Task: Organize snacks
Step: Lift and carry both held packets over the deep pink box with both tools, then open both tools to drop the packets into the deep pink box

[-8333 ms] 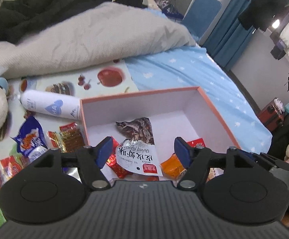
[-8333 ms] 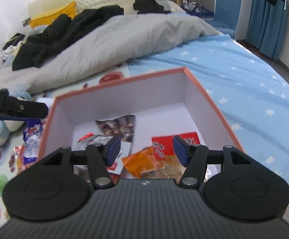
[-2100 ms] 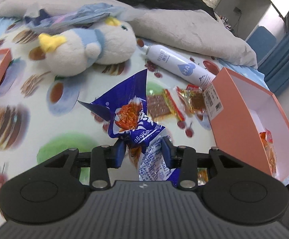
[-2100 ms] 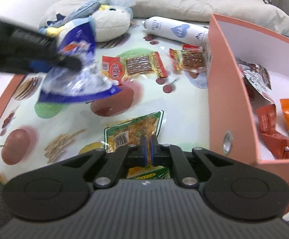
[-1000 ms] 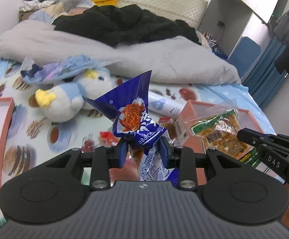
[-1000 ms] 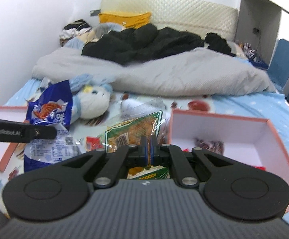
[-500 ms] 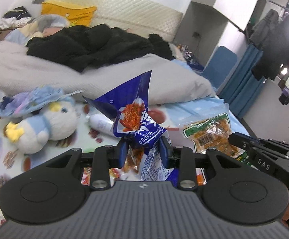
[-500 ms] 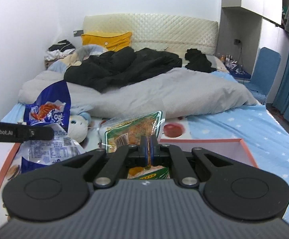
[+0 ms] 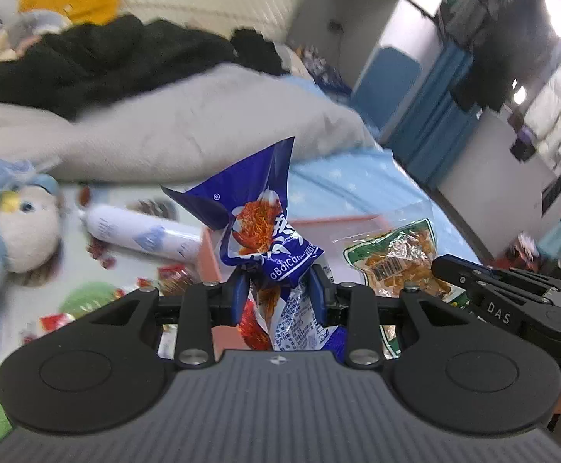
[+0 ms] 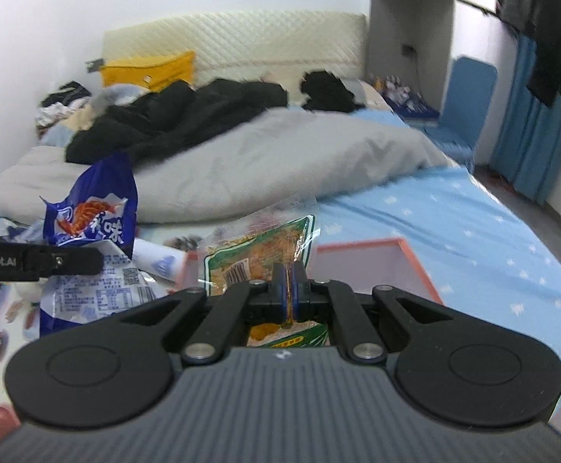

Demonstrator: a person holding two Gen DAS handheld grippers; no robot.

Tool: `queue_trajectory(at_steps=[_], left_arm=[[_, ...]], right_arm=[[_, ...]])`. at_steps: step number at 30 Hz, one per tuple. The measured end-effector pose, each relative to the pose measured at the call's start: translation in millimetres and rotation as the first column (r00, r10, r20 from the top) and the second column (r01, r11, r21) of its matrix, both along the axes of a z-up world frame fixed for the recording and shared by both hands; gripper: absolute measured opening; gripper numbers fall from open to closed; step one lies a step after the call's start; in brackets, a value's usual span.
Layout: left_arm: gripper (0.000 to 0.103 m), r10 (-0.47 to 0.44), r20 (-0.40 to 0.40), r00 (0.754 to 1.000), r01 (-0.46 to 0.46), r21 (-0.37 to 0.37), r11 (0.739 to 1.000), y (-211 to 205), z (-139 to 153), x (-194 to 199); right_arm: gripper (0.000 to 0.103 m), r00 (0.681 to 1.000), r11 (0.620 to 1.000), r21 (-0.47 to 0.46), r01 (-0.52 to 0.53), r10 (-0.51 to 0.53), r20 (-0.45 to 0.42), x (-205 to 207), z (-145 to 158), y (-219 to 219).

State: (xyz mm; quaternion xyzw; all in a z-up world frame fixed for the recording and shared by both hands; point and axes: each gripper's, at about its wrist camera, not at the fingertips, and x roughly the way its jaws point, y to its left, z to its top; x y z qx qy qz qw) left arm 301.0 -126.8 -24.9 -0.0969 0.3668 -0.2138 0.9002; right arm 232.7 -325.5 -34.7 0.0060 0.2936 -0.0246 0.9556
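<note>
Left gripper (image 9: 278, 289) is clamping a blue snack bag (image 9: 265, 227), pads pinching the crumpled middle, bag sticking up above the fingers and hanging below them. Right gripper (image 10: 290, 293) is squeezing a clear green-edged snack pack (image 10: 265, 247), jaws almost together on its thin edge, pack standing upright ahead of the fingers. Both grippers are sitting side by side in the air over the bed, each showing in the other's view. Orange box (image 10: 415, 266) with white inside is lying below and ahead of the two packs, open side up. White bottle (image 9: 141, 233) is lying on the fruit-print mat (image 9: 48, 270), just left of the box. Plush toy (image 9: 14, 227) is resting further left. Small red snack packets (image 9: 172, 276) are lying on the mat near the box. Grey blanket (image 10: 280, 162) is bunching behind.
</note>
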Motion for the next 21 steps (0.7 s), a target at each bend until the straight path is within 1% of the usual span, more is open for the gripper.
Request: queue_trajectory(at_steps=[4,6,9,14,18,21], left_arm=[[0.038,-0.049,-0.054,0.997,0.051,0.032,0.998,-29.6,-26.9,16.5],[0.038,-0.073,-0.065,0.995,0.075,0.040,0.996,-40.2,-39.9,23.5],[0.038,-0.097,-0.101,0.990,0.104,0.065,0.992,-56.8,-58.8,34.4],[0.038,-0.126,-0.163,0.979,0.142,0.091,0.986,-73.7,-86.6,50.0],[0.038,-0.137,-0.176,0.975,0.157,0.106,0.982,-82.9,-100.6,54.9],[0.038,-0.142,-0.190,0.972,0.165,0.111,0.980,-85.4,-105.2,57.1]], right_arm=[[0.006,0.998,0.999,0.023,0.033,-0.031,-0.054,7.3,-25.5,-17.0],[0.006,0.995,0.998,0.042,0.054,-0.051,-0.085,12.7,-40.2,-24.7],[0.006,0.990,0.995,0.064,0.076,-0.067,-0.128,17.1,-60.7,-33.3],[0.006,0.978,0.992,0.081,0.101,-0.084,-0.193,23.3,-89.8,-40.9],[0.007,0.969,0.988,0.100,0.121,-0.095,-0.228,27.6,-105.9,-46.5],[0.007,0.964,0.986,0.105,0.130,-0.101,-0.245,31.5,-112.9,-47.8]])
